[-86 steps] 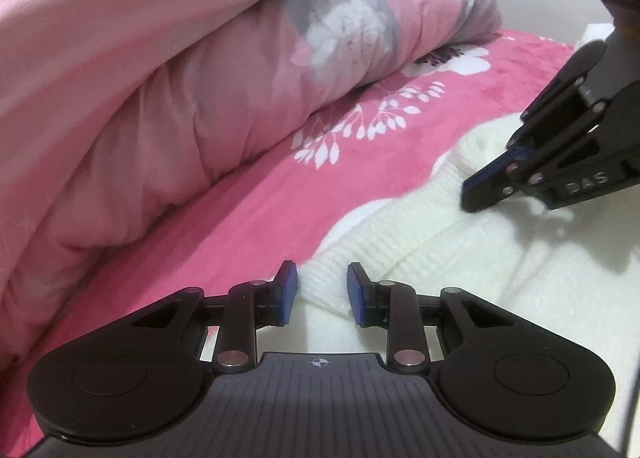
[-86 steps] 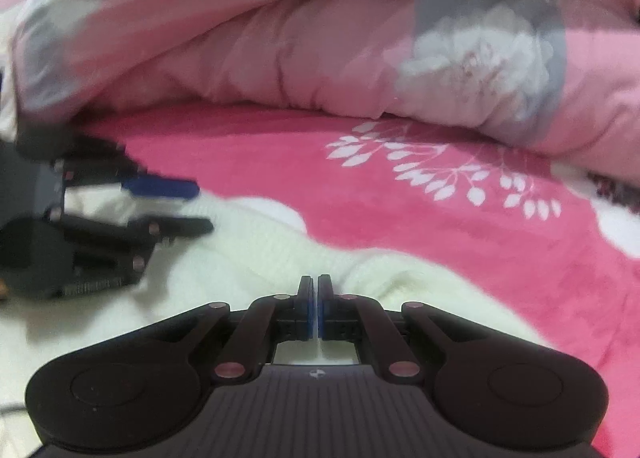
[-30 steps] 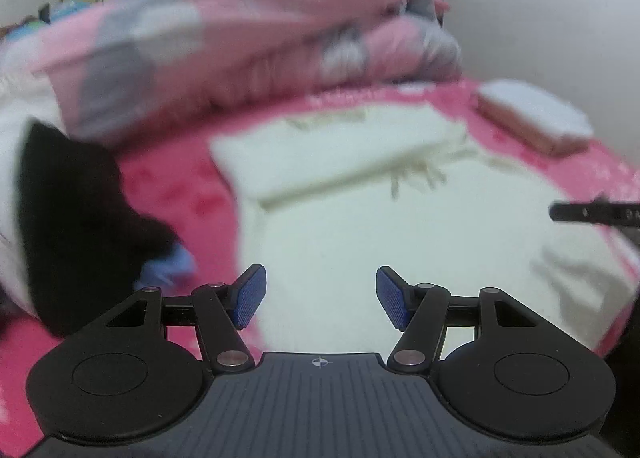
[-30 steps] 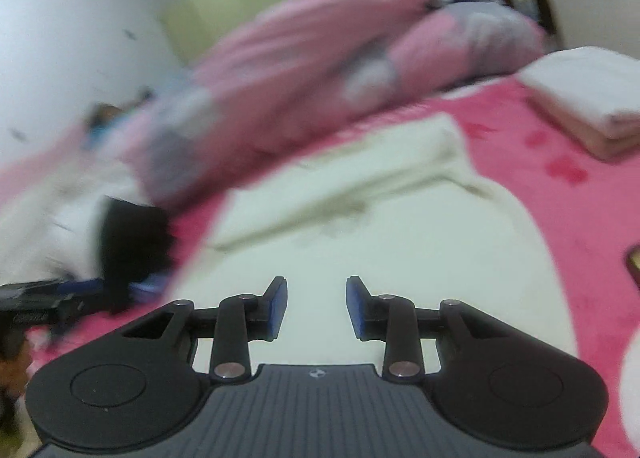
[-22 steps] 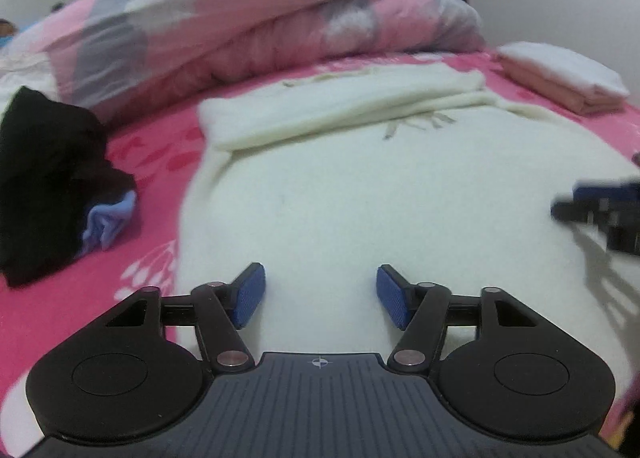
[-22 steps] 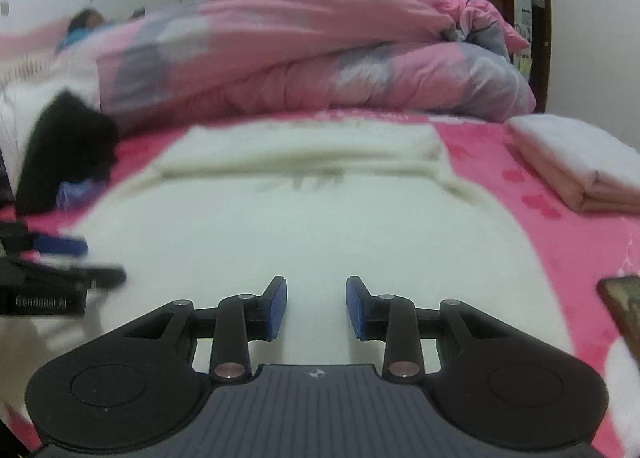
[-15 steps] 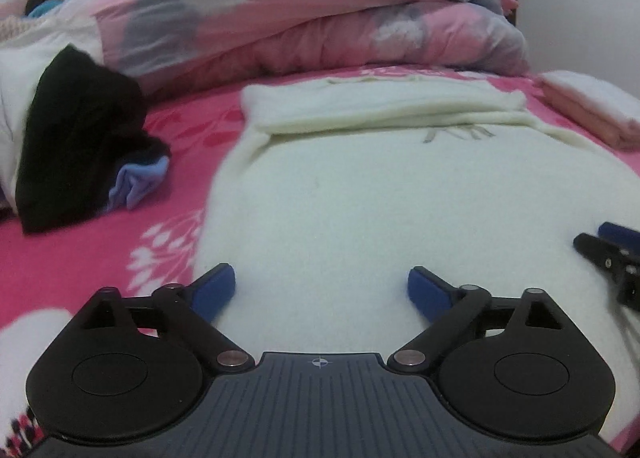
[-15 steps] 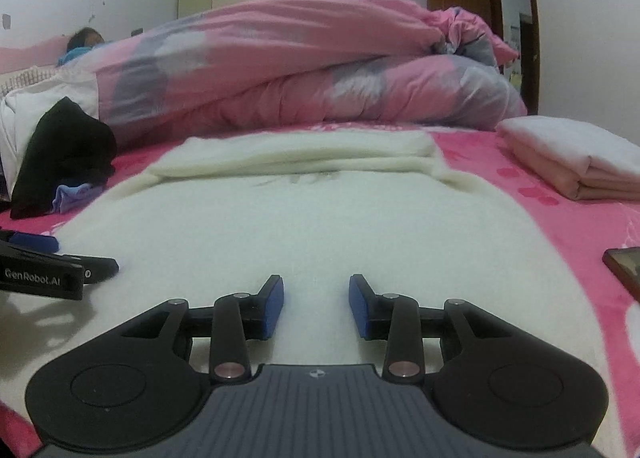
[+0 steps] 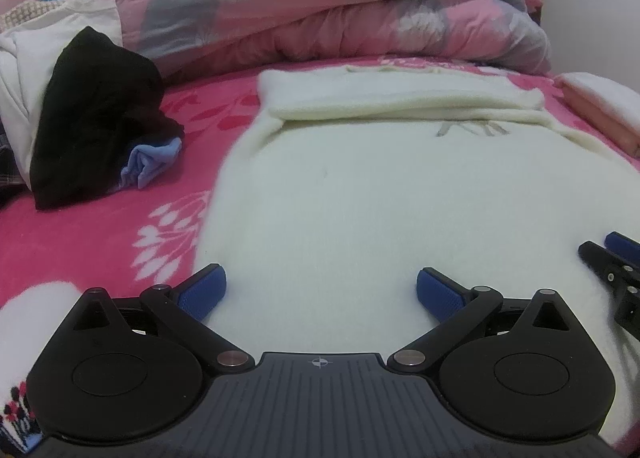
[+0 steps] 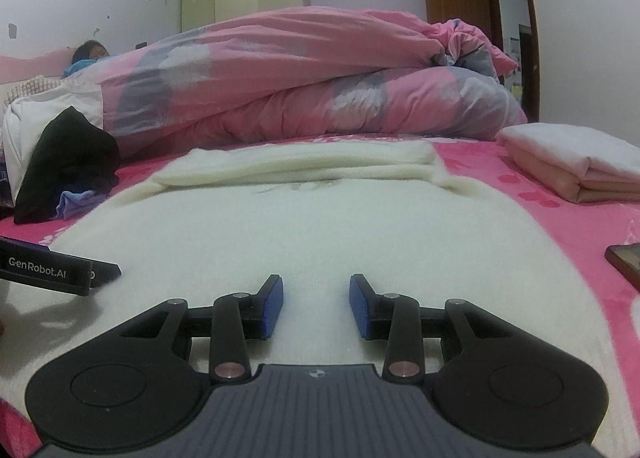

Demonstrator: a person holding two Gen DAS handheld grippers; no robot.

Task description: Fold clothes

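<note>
Left claw opening (nothing gripped) over cream sweater

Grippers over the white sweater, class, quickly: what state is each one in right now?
Left gripper: jaws opening wide, nothing gripped, white sweater below.
Right gripper: open, holding nothing.

Ahead of my grippers the cream sweater lies flat and unobstructed. A black garment pile bounds my left, folded pink-white laundry and a dark phone my right. The heaped pink quilt walls off the far side.
</note>
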